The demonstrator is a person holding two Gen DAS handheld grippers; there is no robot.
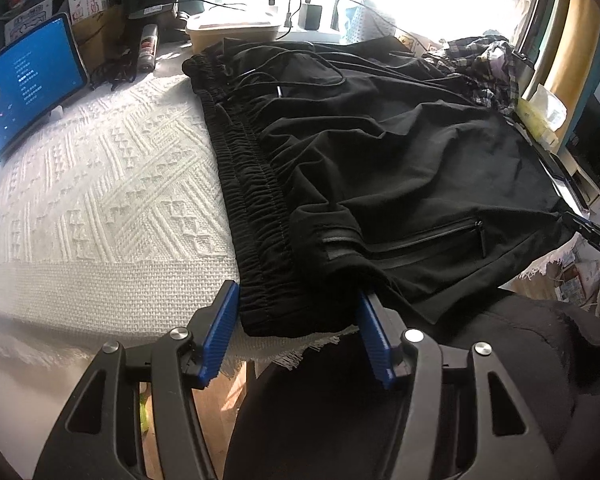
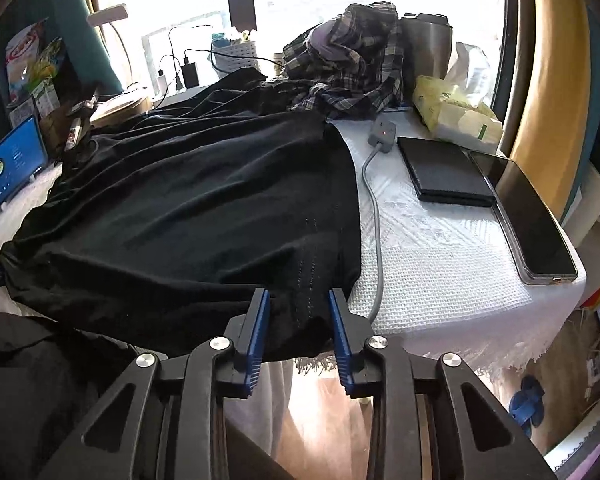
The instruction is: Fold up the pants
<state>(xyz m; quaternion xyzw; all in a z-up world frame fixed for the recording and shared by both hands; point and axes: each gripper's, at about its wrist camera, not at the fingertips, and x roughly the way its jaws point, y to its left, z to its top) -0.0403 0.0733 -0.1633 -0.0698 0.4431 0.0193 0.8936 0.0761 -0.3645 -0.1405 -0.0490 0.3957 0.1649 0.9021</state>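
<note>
Pants point(image 1: 380, 152): lying spread on the white-clothed table point(image 1: 100, 184), near edge overhanging. I am holding the left tool point(image 1: 298, 308) open astride the waistband corner; the right tool point(image 2: 298, 312) is open around the hem end (neither pinching yet). Step: taking hold. Next, I judge, calls for closing both, then lifting the near edge across.
</note>
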